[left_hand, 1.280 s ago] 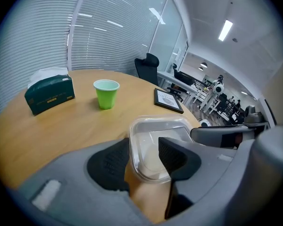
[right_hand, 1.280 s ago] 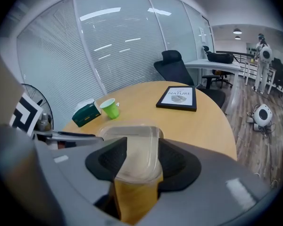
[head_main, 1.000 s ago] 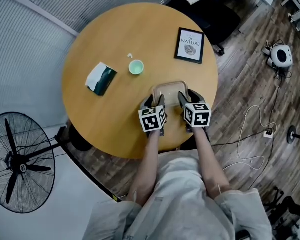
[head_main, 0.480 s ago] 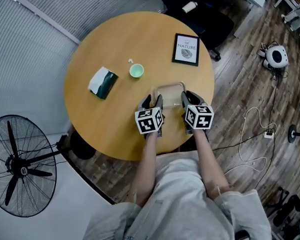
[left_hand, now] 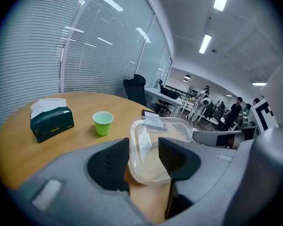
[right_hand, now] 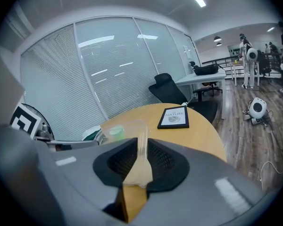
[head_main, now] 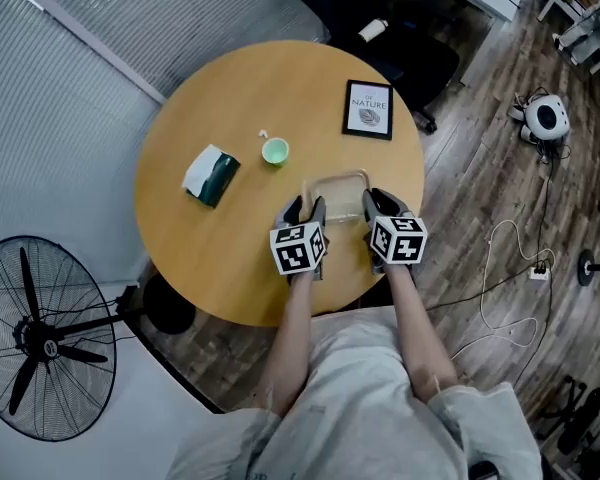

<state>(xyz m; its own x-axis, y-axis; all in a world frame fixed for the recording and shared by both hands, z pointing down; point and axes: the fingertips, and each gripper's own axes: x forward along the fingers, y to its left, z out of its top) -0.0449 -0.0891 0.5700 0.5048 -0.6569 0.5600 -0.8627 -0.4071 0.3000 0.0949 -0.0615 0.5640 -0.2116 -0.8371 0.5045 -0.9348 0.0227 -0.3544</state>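
Container [left_hand: 153,145]: clear plastic, glossy, smooth. Table [head_main: 235,98]: light wood finish, smooth, matt. Left gripper [left_hand: 144,159] pads [left_hand: 108,166]: black, finely ribbed, matt. Cup [left_hand: 103,123]: green, matt.

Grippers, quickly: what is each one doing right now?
Left gripper: closed on the clear container.
Right gripper: closed on the clear container's other side.

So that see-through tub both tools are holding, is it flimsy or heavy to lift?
Probably light: the clear tub looks thin-walled and seems empty. It is likely a bit bendy, since the right tool pinches only a thin side wall, so a hard squeeze might buckle it. Its glossy plastic may also be slippery.
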